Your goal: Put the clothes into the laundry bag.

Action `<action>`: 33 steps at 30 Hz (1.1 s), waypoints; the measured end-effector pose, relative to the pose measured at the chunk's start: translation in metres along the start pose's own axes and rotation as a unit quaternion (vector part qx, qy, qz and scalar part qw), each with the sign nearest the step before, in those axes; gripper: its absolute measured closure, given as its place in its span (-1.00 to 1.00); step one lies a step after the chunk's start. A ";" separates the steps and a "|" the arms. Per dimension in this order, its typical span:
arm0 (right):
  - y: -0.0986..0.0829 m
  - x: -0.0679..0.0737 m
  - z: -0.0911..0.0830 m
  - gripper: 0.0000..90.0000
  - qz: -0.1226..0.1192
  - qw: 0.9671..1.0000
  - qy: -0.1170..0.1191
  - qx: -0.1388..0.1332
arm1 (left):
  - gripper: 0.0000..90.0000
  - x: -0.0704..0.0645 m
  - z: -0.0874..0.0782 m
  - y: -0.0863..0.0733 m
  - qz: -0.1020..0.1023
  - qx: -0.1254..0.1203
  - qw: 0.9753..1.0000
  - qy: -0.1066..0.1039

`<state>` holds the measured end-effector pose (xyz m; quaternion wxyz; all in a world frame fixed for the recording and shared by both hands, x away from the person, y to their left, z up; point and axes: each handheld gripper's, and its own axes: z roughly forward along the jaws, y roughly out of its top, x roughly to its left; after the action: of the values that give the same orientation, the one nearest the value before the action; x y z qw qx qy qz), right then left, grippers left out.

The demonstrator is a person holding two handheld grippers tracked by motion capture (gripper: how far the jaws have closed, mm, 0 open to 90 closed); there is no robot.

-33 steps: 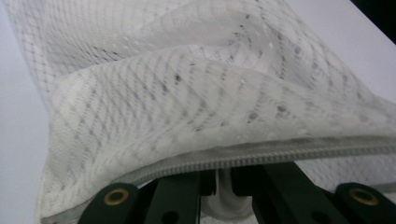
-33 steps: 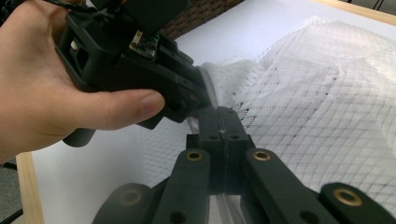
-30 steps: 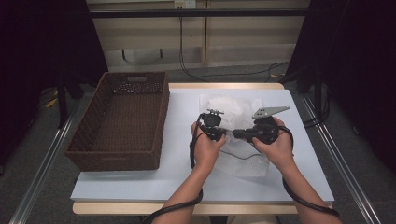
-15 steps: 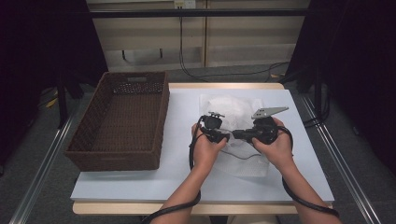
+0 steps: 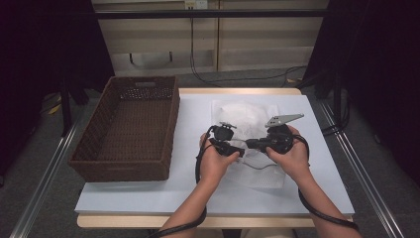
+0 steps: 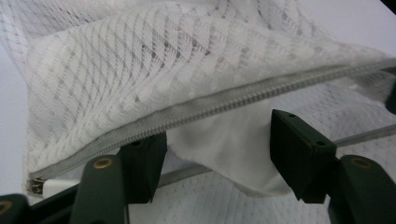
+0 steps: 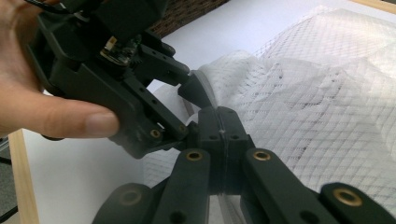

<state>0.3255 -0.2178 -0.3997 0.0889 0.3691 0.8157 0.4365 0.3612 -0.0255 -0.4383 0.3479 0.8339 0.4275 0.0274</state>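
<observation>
Two grippers meet at centre frame over a white mesh bag [image 5: 247, 124] on the table [image 5: 148, 193]. The left gripper [image 6: 219, 158] stands wide around white cloth [image 6: 229, 149] under the zipper [image 6: 210, 109]. The right gripper [image 7: 219, 126], jaws pressed together, pinches the bag's edge.

This looks like a lab or recording room. A white-topped table [image 5: 148, 198] stands alone between dark curtains [image 5: 386, 74] left and right. Metal floor rails [image 5: 44, 178] run along both sides, cables [image 5: 237, 78] trail across the grey floor, and plain beige cabinets [image 5: 218, 39] line the far wall.
</observation>
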 end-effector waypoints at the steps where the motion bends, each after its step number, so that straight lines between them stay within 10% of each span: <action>1: 0.000 0.000 0.000 1.00 0.001 1.000 0.000 0.000 | -0.20 0.000 -0.001 -0.001 0.002 0.001 1.000 0.002; 33: -0.002 -0.002 0.000 1.00 0.003 1.000 -0.001 0.001 | 0.06 0.000 0.011 -0.012 -0.011 0.023 0.999 -0.028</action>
<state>0.3264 -0.2193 -0.4016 0.0883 0.3725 0.8148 0.4354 0.3564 -0.0270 -0.4544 0.3407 0.8373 0.4275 -0.0092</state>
